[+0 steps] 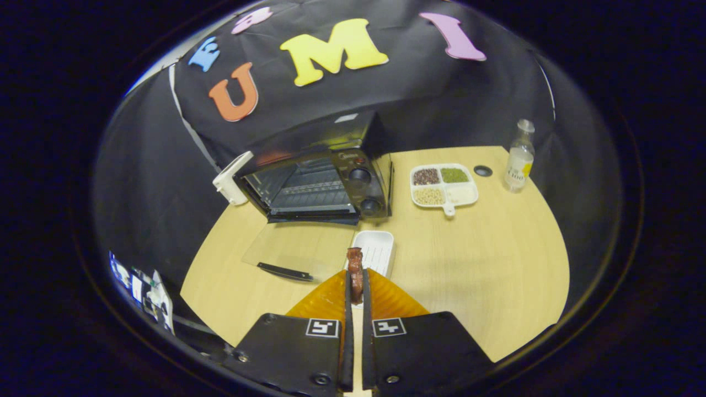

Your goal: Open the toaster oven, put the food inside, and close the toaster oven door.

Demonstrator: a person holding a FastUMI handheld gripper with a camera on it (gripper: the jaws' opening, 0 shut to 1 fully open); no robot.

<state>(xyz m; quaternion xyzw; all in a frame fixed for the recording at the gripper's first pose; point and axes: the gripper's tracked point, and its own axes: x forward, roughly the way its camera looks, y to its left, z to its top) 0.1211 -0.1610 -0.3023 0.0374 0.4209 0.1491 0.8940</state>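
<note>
With the brown piece of food (354, 270) pinched between the closed fingers of the gripper (356, 286) above the white tray (380, 242), it should be carried level over the lowered glass door (292, 253) into the open toaster oven (320, 182) and released on the rack.

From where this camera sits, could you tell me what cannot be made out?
- Food: gripper shut on it; its lower part is hidden between the fingers.
- Toaster oven: door open; dial markings too small.
- Bottle: label too small.
- White tray: near end hidden behind the food.
</note>
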